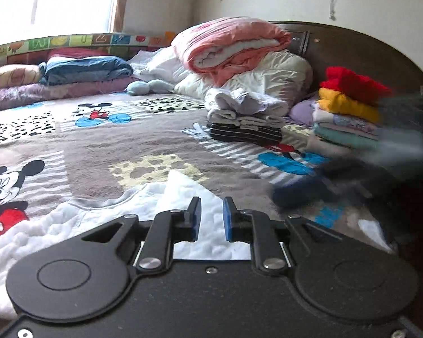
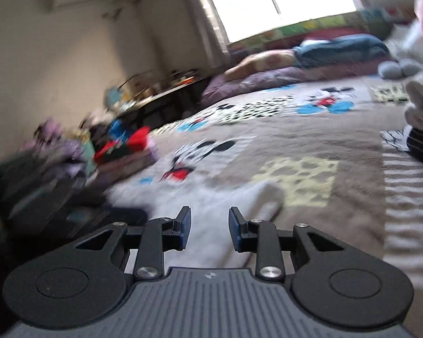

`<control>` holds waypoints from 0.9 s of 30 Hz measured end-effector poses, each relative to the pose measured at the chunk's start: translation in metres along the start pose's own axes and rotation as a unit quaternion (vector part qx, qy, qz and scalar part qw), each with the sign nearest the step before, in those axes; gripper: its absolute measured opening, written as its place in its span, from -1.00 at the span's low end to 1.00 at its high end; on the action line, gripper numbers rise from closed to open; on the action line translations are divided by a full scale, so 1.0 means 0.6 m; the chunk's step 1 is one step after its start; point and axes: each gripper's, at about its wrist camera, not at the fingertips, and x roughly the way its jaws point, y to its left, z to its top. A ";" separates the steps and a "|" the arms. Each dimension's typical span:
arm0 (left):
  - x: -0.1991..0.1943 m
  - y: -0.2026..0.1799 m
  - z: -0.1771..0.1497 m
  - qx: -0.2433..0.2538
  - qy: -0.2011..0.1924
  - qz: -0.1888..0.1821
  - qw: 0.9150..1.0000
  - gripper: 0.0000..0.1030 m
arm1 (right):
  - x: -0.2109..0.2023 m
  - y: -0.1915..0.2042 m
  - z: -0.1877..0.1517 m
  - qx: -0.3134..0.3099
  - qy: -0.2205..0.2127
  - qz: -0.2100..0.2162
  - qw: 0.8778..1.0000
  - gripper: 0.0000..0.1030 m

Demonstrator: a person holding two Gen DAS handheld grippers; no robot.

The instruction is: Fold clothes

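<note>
A white fleece garment point(image 1: 79, 222) lies spread on the Mickey Mouse bedspread point(image 1: 143, 138), right under my left gripper point(image 1: 212, 219). The left gripper is open, its blue pads point(image 1: 227, 222) apart above a folded-up corner of the garment, holding nothing. In the right wrist view the same white garment point(image 2: 211, 202) lies below my right gripper point(image 2: 209, 229), which is open and empty. That view is motion-blurred. The right gripper also shows in the left wrist view as a dark blur point(image 1: 394, 152) at the right.
Two stacks of folded clothes stand at the right: a white and black one point(image 1: 245, 118) and a colourful one topped in red point(image 1: 349, 107). Pillows and a pink quilt point(image 1: 231, 45) lie against the headboard. Clutter and clothes point(image 2: 70, 152) sit beside the bed's left edge.
</note>
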 end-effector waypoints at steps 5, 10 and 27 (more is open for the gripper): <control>0.052 0.010 0.003 -0.023 0.032 0.031 0.999 -0.73 | -0.020 0.075 -0.053 -0.051 0.027 -0.013 0.998 -0.46; 0.092 0.014 -0.008 -0.026 0.073 0.052 0.996 -0.70 | 0.013 0.070 -0.102 -0.021 0.079 -0.026 0.996 -0.46; -0.083 0.095 -0.034 -0.219 -0.048 0.053 0.973 0.32 | -0.095 0.069 -0.131 0.137 -0.035 -0.041 0.989 0.05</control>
